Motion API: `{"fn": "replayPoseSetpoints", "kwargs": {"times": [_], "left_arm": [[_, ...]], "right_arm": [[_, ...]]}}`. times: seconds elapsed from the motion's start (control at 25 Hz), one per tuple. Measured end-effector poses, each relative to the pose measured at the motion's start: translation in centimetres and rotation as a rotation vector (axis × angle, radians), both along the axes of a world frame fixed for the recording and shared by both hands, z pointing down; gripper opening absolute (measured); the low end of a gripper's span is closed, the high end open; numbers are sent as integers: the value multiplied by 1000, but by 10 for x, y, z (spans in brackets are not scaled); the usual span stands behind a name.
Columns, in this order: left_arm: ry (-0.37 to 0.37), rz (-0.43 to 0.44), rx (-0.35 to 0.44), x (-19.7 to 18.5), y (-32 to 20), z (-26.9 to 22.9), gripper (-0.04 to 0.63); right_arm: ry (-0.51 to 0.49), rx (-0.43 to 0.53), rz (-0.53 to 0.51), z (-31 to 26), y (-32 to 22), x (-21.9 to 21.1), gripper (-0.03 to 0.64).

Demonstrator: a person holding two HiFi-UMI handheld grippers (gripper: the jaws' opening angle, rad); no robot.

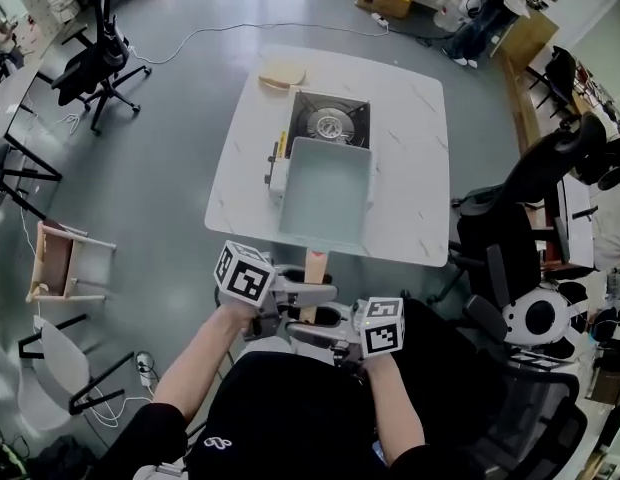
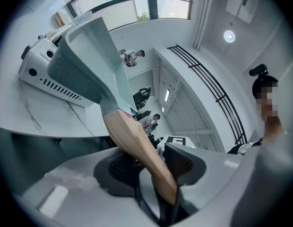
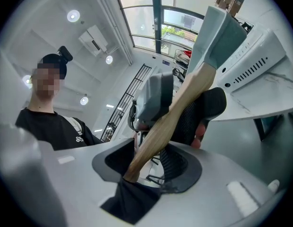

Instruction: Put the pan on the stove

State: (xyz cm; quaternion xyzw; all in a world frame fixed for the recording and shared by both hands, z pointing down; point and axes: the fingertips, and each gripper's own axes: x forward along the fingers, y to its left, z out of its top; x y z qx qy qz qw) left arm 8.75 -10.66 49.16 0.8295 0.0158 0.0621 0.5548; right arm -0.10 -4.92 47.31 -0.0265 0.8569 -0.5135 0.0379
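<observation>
Overhead only, the burner [image 1: 331, 124] shows beyond the pan [image 1: 325, 193].

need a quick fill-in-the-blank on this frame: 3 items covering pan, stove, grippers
1. The left gripper and right gripper are both clamped on the pan's ____.
2. That part is made of ____, while the body of the pan is pale green.
3. The stove stands on a white ____.

Missing words: handle; wood; table
</observation>
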Motion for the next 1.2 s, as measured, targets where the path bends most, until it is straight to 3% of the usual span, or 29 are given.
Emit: {"fn": "replayPoseSetpoints", "kwargs": {"times": [0.36,1.2], "left_arm": [[-11,-43,17,20,-36,1,195],[-18,-64,-16,23,-112,15,195]], "right_arm": [[-2,17,-44,0,-33,22,175],[6,-12,-51,13,-108,25,176]]}}
